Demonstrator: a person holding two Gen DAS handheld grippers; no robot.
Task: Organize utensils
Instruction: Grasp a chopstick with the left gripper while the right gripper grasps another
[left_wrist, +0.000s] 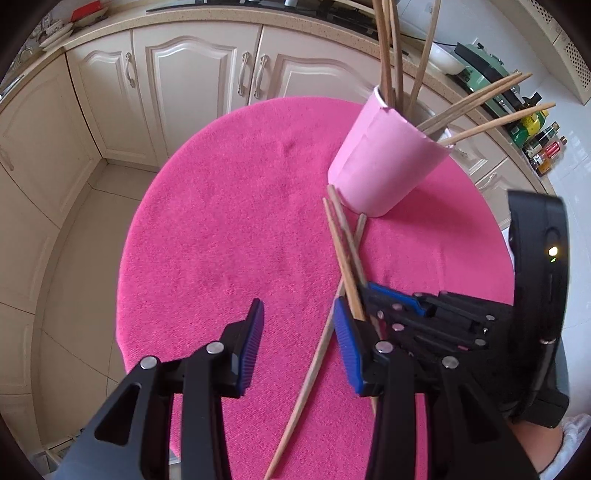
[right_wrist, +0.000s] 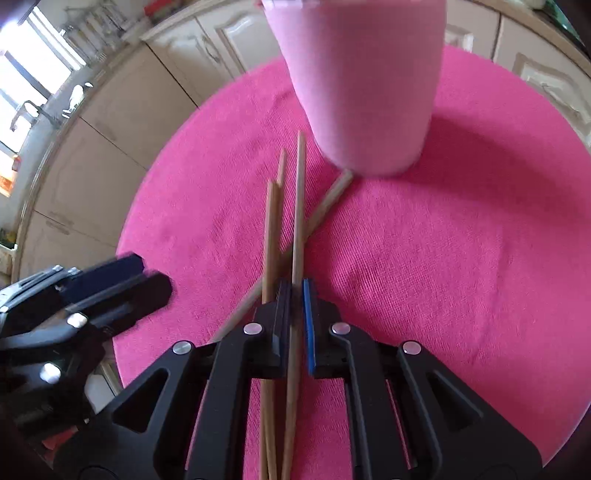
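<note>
Pink cloth (right_wrist: 443, 258); cup (right_wrist: 362, 74) rim cropped

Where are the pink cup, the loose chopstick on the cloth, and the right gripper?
pink cup (left_wrist: 384, 162), left wrist view, on its side wall.
loose chopstick (left_wrist: 310, 376), left wrist view, mid-shaft on the cloth.
right gripper (right_wrist: 295, 291), right wrist view, between its fingertips, shut on chopsticks.

Wooden chopsticks (left_wrist: 343, 258); matt paper cup (left_wrist: 384, 162); fuzzy cloth (left_wrist: 229, 229)

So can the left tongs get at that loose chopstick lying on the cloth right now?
Probably yes. The left tongs are open with the chopstick just beside them, but the right tongs, shut on other chopsticks, crowd that side.
</note>
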